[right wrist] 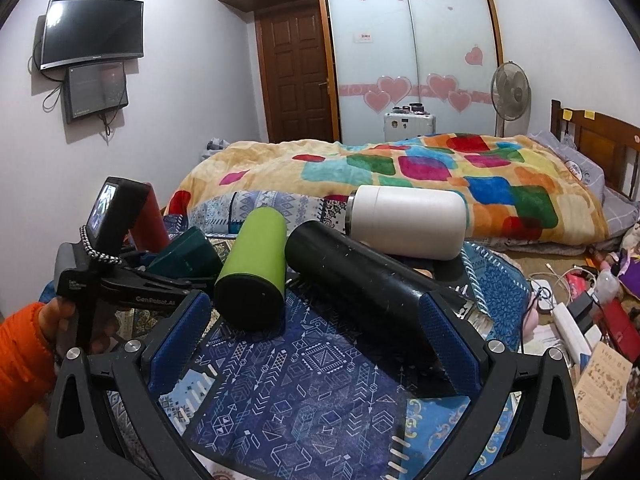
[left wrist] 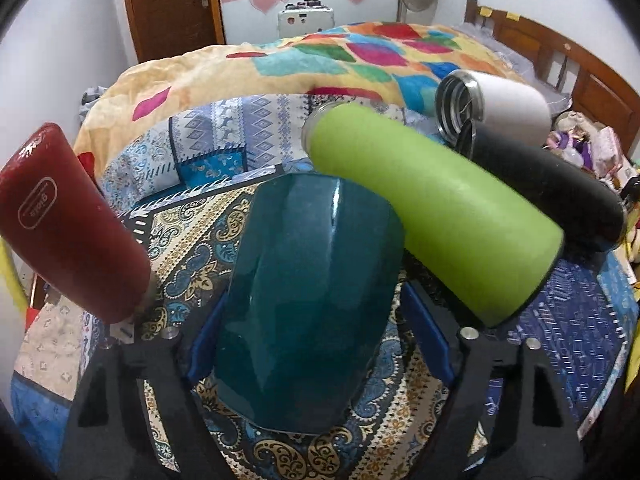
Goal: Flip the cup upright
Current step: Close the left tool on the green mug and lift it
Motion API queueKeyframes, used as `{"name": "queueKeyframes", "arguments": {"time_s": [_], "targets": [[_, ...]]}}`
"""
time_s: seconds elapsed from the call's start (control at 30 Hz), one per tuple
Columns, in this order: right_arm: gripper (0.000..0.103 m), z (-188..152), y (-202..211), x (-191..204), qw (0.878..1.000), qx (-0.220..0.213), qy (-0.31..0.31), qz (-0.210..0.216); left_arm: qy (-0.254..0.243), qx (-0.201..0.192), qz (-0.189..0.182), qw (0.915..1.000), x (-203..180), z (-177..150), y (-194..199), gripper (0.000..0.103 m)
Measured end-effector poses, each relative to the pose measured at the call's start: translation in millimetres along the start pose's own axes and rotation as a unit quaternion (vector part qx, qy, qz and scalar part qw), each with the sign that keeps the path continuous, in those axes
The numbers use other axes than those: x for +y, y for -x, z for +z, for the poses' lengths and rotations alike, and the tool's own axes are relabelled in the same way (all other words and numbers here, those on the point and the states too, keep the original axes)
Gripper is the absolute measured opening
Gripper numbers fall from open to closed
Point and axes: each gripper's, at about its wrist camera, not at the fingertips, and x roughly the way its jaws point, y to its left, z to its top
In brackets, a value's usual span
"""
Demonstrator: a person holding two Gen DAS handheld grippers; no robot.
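Left tool [left wrist: 316, 344] clamped the teal cup [left wrist: 308, 304]; right tool [right wrist: 316, 344] gaped wide

The cup lay left of, and touching, the green bottle [left wrist: 432, 216]; lifting could roll that bottle, or the glossy cup might slip

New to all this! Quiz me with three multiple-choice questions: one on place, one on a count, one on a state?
1. What sits between the left gripper's jaws?
A. glossy teal cup
B. white bowl
C. fan
2. How many cups show?
A. three
B. five
C. seven
3. The right gripper's jaws are:
A. wide open
B. clamped on a spoon
C. out of view

Answers: 1 A, its pads flank it. 2 B, teal, dark red plastic cup, lime green cup, matte black cup, white steel-rimmed cup. 3 A, pads apart, clamping nothing.
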Motion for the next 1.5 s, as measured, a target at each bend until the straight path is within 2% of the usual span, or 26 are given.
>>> {"name": "queueKeyframes", "arguments": {"time_s": [0.03,0.4,0.7,1.0,1.27,1.5], "targets": [[0.103,-0.1,-0.1,-0.1,1.0,0.0,-0.001,0.001,0.003,0.001,0.003,1.0,1.0,-0.6,-0.1,0.074],[0.103,2.0,6.1,3.7,1.0,-0.005,0.006,0.008,0.023,0.006,-0.006,0.9997,5.3,-14.5,19.6,0.071],[0.103,1.6,20.0,11.2,1.0,-0.012,0.01,0.019,0.01,-0.024,-0.01,0.9996,-12.9,-37.5,74.7,0.071],[0.103,0.2,42.6,13.0,0.999,-0.023,0.015,0.019,-0.008,-0.054,-0.039,0.9978,-50.8,-49.4,115.0,0.071],[0.103,-4.6,55.0,6.0,1.0,-0.026,0.015,0.008,-0.036,-0.044,-0.071,0.9958,-87.3,-54.5,112.5,0.071],[0.103,-13.1,55.9,-0.7,1.0,-0.016,0.016,0.0,-0.051,0.0,-0.1,0.9937,-116.2,-53.8,84.2,0.071]]}}
